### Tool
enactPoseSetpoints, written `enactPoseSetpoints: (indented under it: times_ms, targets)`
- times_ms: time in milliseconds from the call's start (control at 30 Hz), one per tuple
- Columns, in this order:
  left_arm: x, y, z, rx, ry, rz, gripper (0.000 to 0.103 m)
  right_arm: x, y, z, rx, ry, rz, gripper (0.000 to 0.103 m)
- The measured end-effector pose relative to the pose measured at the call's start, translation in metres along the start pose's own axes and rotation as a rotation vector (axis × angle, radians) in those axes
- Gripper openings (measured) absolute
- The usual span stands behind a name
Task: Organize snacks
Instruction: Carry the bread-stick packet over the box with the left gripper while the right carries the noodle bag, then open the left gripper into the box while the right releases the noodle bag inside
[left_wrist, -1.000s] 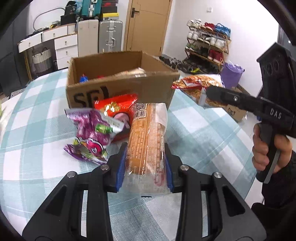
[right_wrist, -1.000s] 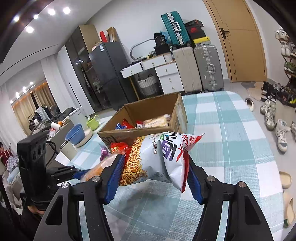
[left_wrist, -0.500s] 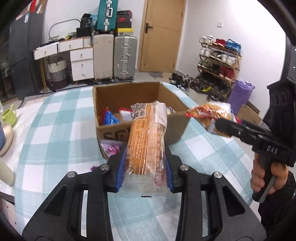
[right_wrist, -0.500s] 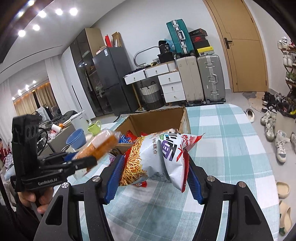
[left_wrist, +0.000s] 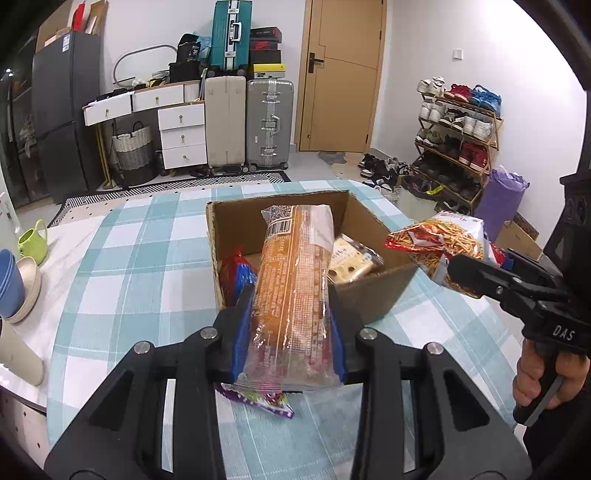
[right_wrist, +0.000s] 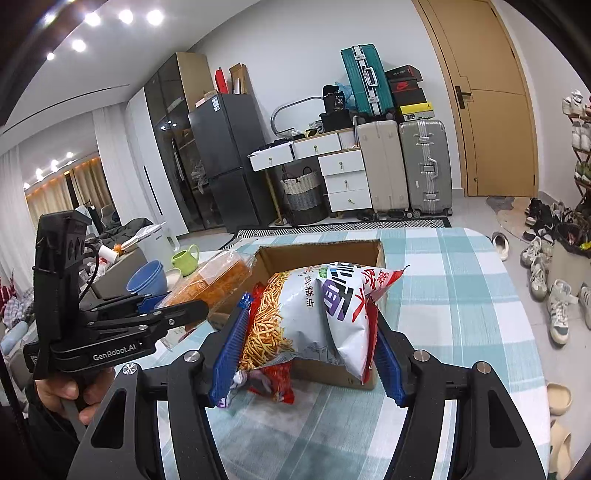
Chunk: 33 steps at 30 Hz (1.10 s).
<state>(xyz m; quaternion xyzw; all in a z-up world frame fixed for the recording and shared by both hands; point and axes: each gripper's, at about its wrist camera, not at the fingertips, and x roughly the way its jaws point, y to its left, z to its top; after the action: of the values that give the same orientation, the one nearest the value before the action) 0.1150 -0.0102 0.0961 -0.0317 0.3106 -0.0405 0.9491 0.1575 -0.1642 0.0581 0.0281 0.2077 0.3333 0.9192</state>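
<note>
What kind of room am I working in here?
Most likely a lived-in home, a dining area by the entrance: a checked-cloth table, a shoe rack near the door, plus suitcases and a fridge.

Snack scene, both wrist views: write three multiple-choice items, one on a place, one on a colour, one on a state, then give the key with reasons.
1. Where is the cardboard box?
A. on the checked tablecloth
B. on the floor by the door
C. on the shoe rack

2. What colour are the pads of the right gripper?
A. yellow
B. blue
C. white

3. What is the state of the left gripper?
A. open and empty
B. shut on the long orange snack pack
C. lying on the table

Key: 1 A, the box stands on the teal and white tablecloth. 2 B, blue pads press both sides of the chip bag. 3 B, its pads clamp the long orange snack pack, held in front of the box.
</note>
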Motion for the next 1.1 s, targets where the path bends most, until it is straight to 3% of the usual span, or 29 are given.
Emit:
enactPoseSetpoints:
  times_ms: [600,1100]
  targets:
    - [0.061,0.048,0.037,-0.067,0.025,0.027,0.032,0.058,-0.004,0.031,-0.039,0.065,-0.016,0.065]
    - [0.128,0.047,0.053,-0.04,0.092,0.022,0.032,0.119,0.003,0.038,-0.16,0.153,-0.026,0.065]
